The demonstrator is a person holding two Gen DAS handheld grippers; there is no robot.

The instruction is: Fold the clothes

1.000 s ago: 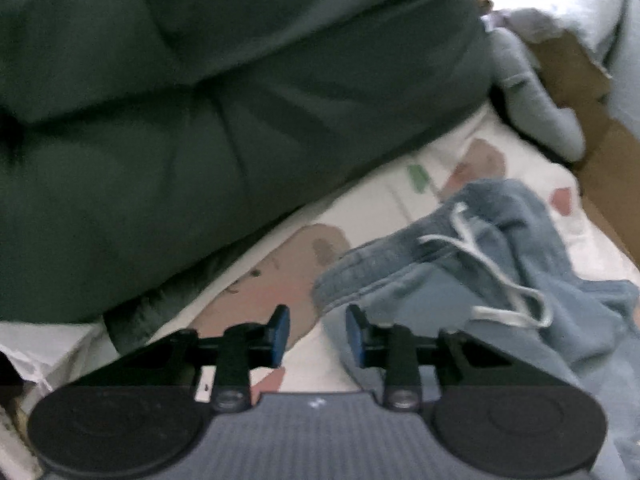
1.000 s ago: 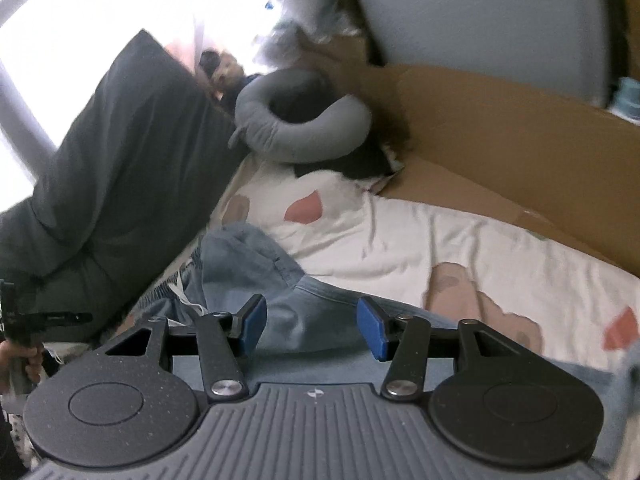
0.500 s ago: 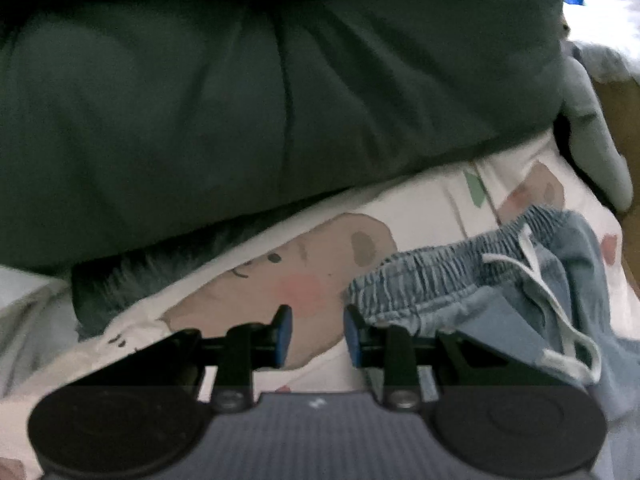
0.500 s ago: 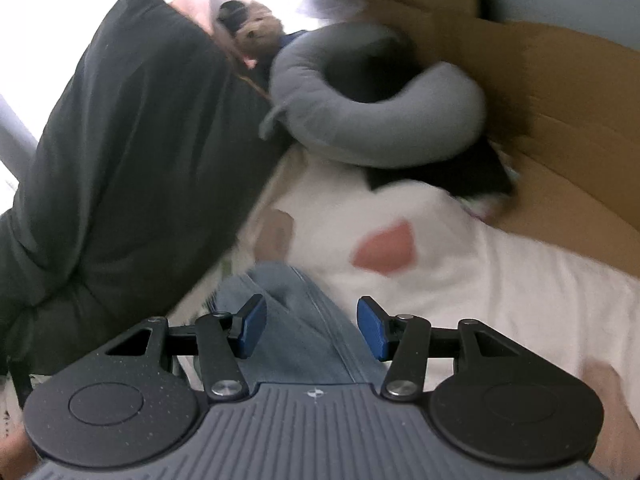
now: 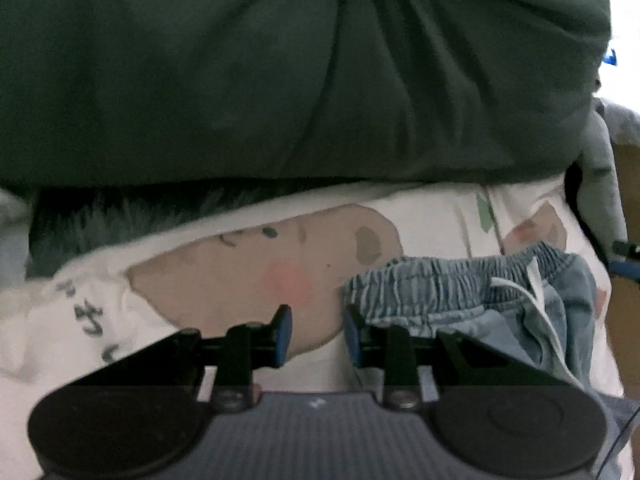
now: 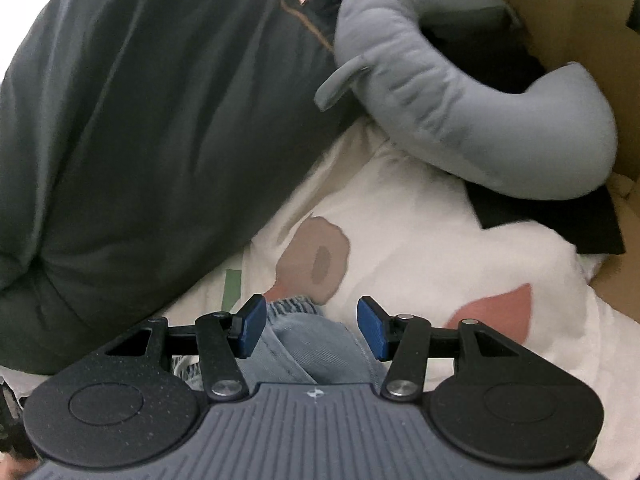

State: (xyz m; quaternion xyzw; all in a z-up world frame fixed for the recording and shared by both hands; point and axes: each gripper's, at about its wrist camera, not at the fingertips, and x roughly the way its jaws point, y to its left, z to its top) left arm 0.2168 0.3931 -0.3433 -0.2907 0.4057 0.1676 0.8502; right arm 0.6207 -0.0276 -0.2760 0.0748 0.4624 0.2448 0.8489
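A: On the bed sheet (image 5: 432, 216), where do the denim shorts (image 5: 460, 288) lie?
B: Crumpled beside the dark green duvet (image 5: 280, 72), elastic waistband facing it.
A: Left tongs (image 5: 316, 334)?
B: Narrowly spread, nothing between; waistband corner just beside one finger.
A: Right tongs (image 6: 310, 328)?
B: Spread wide over the waistband's other end, pads not pressing. Grey neck pillow (image 6: 460, 112) beyond.

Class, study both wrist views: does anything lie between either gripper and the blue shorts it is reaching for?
Nothing visible does. The left gripper has only bare printed sheet before the shorts' waistband corner. The right gripper is open, with the shorts already between its fingers.
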